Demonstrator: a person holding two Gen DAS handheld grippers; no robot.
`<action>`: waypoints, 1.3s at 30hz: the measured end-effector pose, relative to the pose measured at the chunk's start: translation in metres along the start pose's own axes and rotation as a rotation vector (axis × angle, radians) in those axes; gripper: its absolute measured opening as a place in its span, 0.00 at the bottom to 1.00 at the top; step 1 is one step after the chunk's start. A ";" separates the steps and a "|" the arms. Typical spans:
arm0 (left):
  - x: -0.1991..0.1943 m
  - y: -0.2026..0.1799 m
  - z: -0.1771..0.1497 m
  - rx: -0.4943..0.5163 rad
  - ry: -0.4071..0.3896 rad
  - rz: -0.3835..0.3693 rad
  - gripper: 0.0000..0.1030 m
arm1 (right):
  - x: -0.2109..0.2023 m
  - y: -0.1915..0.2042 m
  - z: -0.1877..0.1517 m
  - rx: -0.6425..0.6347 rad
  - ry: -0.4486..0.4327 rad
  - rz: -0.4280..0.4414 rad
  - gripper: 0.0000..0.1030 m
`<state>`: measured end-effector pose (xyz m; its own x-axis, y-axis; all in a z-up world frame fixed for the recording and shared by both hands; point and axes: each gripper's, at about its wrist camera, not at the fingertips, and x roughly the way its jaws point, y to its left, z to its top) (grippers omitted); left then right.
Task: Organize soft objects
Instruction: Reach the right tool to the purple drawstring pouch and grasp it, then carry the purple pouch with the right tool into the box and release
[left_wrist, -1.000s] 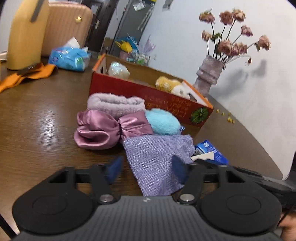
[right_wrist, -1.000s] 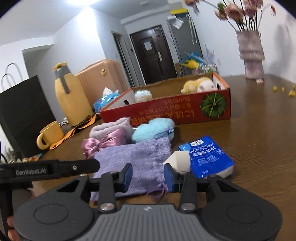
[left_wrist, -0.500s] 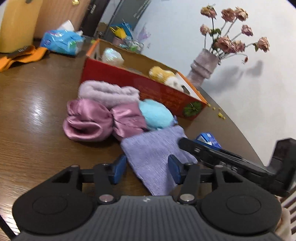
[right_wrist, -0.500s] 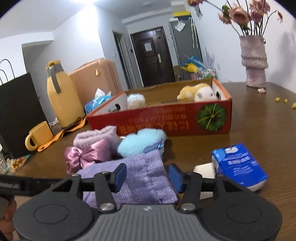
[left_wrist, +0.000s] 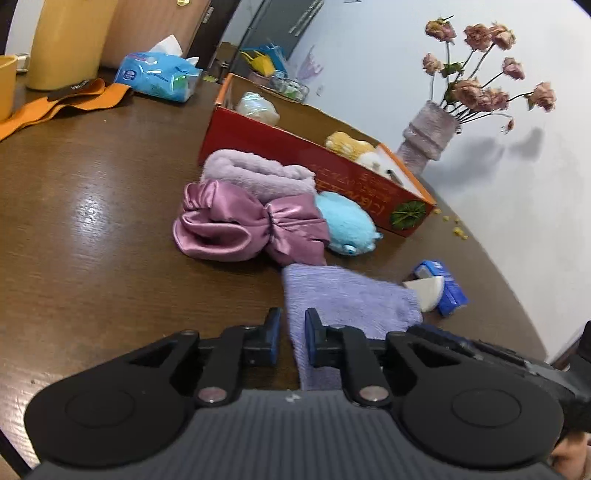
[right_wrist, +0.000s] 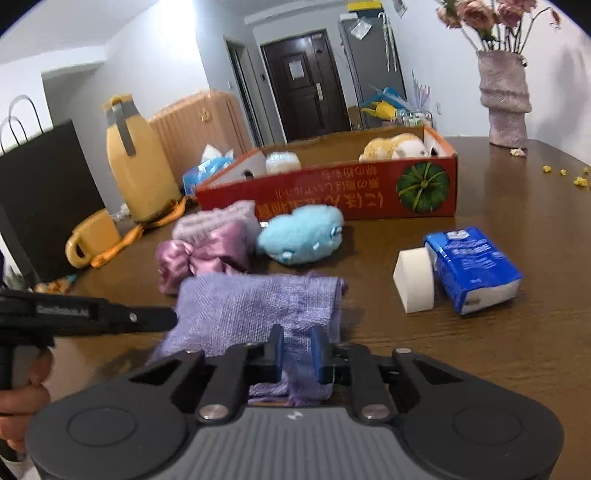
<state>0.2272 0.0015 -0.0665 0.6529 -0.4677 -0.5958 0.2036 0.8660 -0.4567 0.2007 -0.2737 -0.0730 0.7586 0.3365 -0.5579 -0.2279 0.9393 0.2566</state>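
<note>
A lilac woven cloth pouch lies nearest me on the brown table. Both grippers have its near edge. My left gripper has jaws closing on the pouch's left corner. My right gripper has jaws closing on bunched fabric at the right. Behind the pouch lie a pink satin bow, a rolled lilac towel and a light blue plush. Farther back stands a red cardboard box with a yellow plush inside.
A blue tissue pack and a white foam wedge lie to the right of the pouch. A vase of dried flowers stands at the back right. At the left are a yellow flask, a yellow mug and a black bag.
Both pairs of jaws stood wide around the pouch's near edge and have narrowed onto it. The fabric has bunched and its near edge has risen off the table.
</note>
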 end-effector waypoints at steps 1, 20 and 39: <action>-0.005 -0.001 0.000 0.005 -0.008 -0.031 0.23 | -0.007 -0.001 0.002 0.011 -0.027 0.002 0.17; 0.005 -0.013 -0.014 0.086 0.024 -0.075 0.11 | 0.032 0.015 0.001 -0.134 0.008 -0.084 0.21; 0.030 -0.066 0.160 0.262 -0.110 -0.191 0.08 | 0.026 -0.004 0.148 -0.192 -0.204 -0.037 0.04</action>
<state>0.3501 -0.0413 0.0514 0.6566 -0.6164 -0.4347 0.5008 0.7872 -0.3598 0.3122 -0.2790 0.0284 0.8716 0.2991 -0.3885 -0.2942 0.9529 0.0738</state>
